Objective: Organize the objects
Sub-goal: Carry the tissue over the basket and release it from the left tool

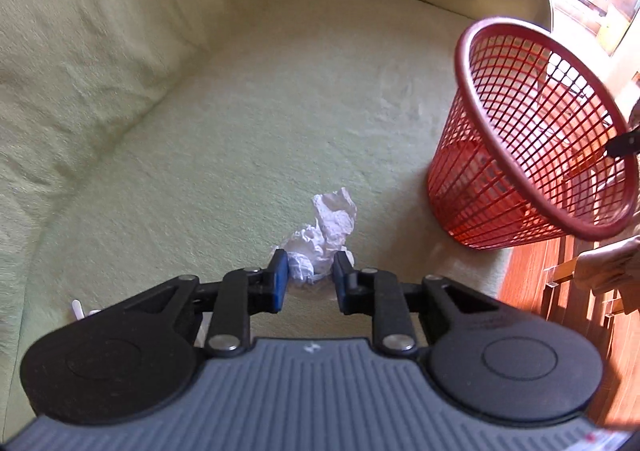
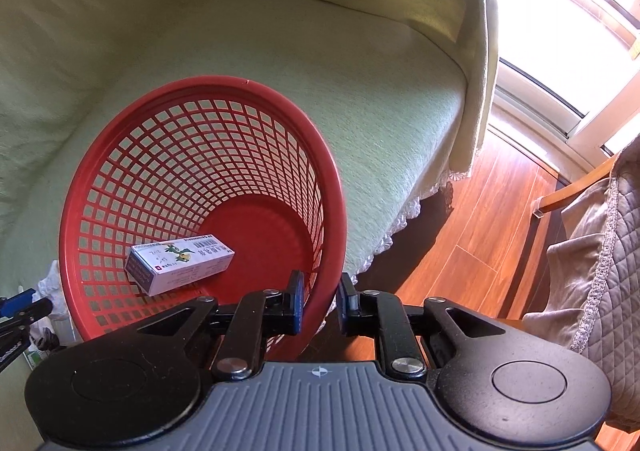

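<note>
The left gripper (image 1: 310, 277) is pinching a crumpled tissue (image 1: 322, 241) between nearly shut jaws, above the green sofa (image 1: 200, 111). The right gripper (image 2: 320, 301) is clamping the near rim of the tilted red basket (image 2: 200, 99), a small box (image 2: 180, 263) lying inside. The loosely bunched tissue may be slipping free before reaching the basket on its right.

You see a glossy red plastic mesh basket (image 2: 192, 155) on a matt, nubbly green cloth cover (image 1: 240, 111). The crumpled tissue (image 1: 324, 235) looks soft and papery; the floorboards (image 2: 480, 231) shine like varnished wood.
</note>
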`<state>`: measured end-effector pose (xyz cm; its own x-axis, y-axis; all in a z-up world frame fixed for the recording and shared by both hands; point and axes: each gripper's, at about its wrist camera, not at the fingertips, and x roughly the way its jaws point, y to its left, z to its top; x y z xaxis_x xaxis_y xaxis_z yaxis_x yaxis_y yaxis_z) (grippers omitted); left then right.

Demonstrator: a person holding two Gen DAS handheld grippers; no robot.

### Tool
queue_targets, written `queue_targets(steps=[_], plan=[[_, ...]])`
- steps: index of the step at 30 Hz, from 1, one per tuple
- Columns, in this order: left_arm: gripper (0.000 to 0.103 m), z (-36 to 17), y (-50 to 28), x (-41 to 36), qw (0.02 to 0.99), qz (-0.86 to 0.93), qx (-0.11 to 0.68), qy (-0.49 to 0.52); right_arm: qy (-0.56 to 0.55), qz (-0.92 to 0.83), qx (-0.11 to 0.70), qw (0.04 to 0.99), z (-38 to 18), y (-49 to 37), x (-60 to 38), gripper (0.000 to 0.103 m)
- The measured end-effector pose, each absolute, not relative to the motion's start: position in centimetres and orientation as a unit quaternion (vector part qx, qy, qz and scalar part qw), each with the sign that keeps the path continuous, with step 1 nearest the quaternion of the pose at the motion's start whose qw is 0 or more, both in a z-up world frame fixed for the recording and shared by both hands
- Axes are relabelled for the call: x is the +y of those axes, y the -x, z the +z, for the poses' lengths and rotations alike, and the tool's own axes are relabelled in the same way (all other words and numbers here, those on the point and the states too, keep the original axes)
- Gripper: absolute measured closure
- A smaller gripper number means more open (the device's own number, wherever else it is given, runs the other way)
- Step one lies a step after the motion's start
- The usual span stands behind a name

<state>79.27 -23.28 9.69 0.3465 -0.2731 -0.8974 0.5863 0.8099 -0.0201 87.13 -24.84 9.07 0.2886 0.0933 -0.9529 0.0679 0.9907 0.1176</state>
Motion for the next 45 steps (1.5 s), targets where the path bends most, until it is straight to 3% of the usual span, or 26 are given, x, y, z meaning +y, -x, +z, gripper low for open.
queue_targets(steps=[12, 29, 32, 36, 45], plan=[[0.083, 18.4, -76.1, -28.0, 0.819, -0.322, 0.463, -0.108, -0.07, 0.016, 0.583, 0.809, 9.4, -86.7, -24.3, 0.09], [0.082, 17.9, -75.7, -35.1, 0.807, -0.345, 0.467, -0.114, -0.083, 0.037, 0.577, 0.812, 9.2, -86.7, -24.6, 0.09], [0.076, 17.6, -76.0, -35.7, 0.805, -0.352, 0.465, -0.11, -0.084, 0.038, 0.577, 0.812, 9.2, -86.6, -24.6, 0.09], [0.058, 17.8, -76.0, -35.7, 0.811, -0.35, 0.455, -0.109, -0.086, 0.038, 0.576, 0.812, 9.1, -86.5, -24.5, 0.09], [0.056, 17.1, -76.2, -32.1, 0.82, -0.322, 0.461, -0.101, -0.088, 0.037, 0.578, 0.81, 9.2, -86.3, -24.3, 0.09]])
